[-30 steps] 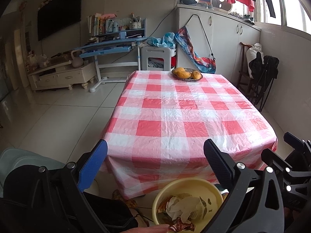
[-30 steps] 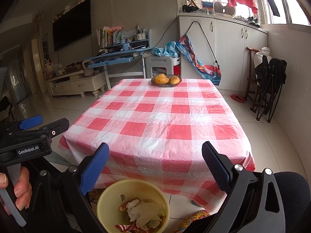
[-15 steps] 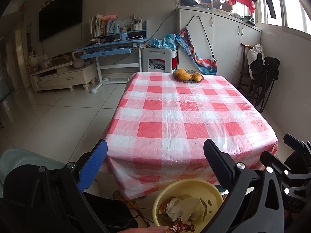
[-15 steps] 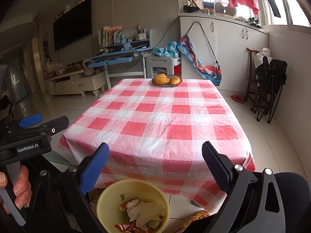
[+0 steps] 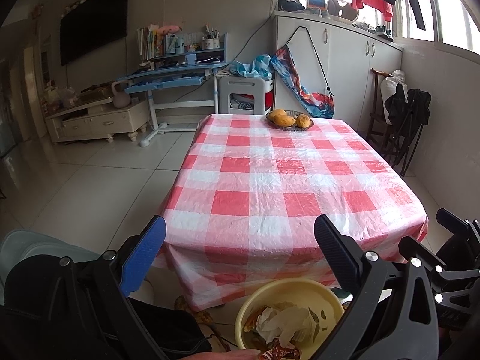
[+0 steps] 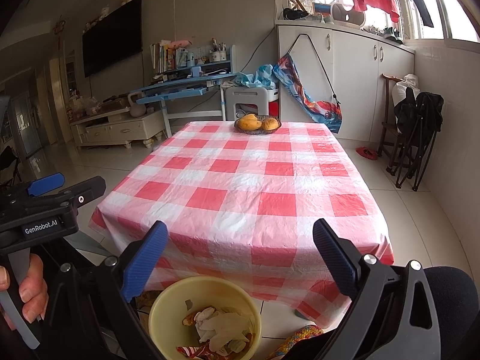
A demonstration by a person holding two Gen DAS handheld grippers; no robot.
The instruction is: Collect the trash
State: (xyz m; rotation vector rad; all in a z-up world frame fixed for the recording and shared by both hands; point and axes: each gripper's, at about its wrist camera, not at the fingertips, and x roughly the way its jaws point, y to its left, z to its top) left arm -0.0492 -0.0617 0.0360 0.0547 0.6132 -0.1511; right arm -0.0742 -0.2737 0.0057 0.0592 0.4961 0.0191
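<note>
A yellow bin [image 5: 288,315] stands on the floor below the near table edge, holding crumpled white paper [image 5: 285,322] and wrappers. It also shows in the right wrist view [image 6: 204,315], with white paper [image 6: 222,327] inside. My left gripper [image 5: 240,244] is open and empty, held above the bin, before the table edge. My right gripper [image 6: 240,246] is open and empty, also above the bin. The left gripper's body shows at the left of the right wrist view [image 6: 45,207].
A table with a red and white checked cloth [image 5: 285,180] fills the middle. A basket of mangoes [image 5: 289,119] sits at its far end. Folded black chairs [image 6: 417,132] stand by the right wall. A blue desk [image 5: 177,75] and a white TV cabinet [image 5: 96,117] stand at the back left.
Both views have crept slightly back and up from the table. Both grippers stay open and empty.
</note>
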